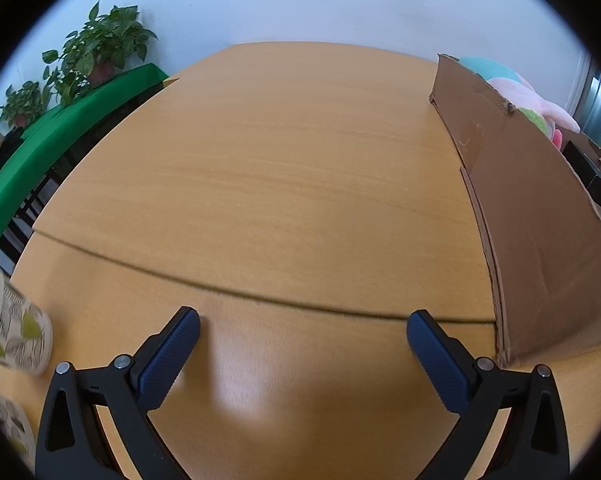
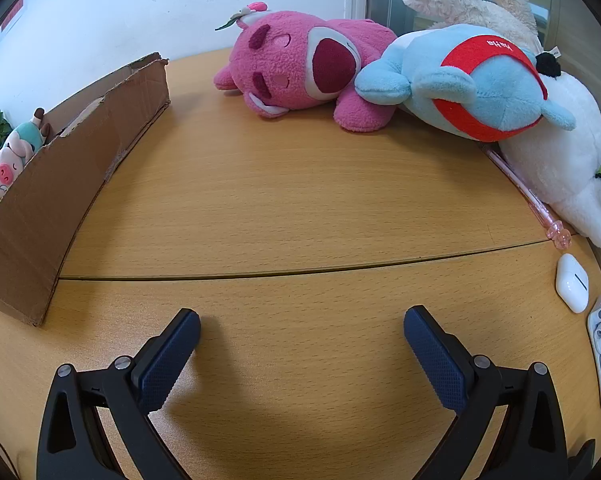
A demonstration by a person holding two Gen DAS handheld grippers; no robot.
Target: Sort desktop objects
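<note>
Hovering over bare desk (image 1: 284,168), the left gripper (image 1: 303,326) is spread wide and empty; a swing could clip the box (image 1: 540,216) or the cup (image 1: 20,332) at its sides. The right gripper (image 2: 302,325), likewise released and empty, faces plush toys (image 2: 308,68) piled far off, where a pull could drag the pen (image 2: 528,192) or knock the earbud case (image 2: 571,282).

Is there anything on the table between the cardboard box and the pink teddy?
No, in the right wrist view only bare table lies between the cardboard box and the pink teddy.
</note>
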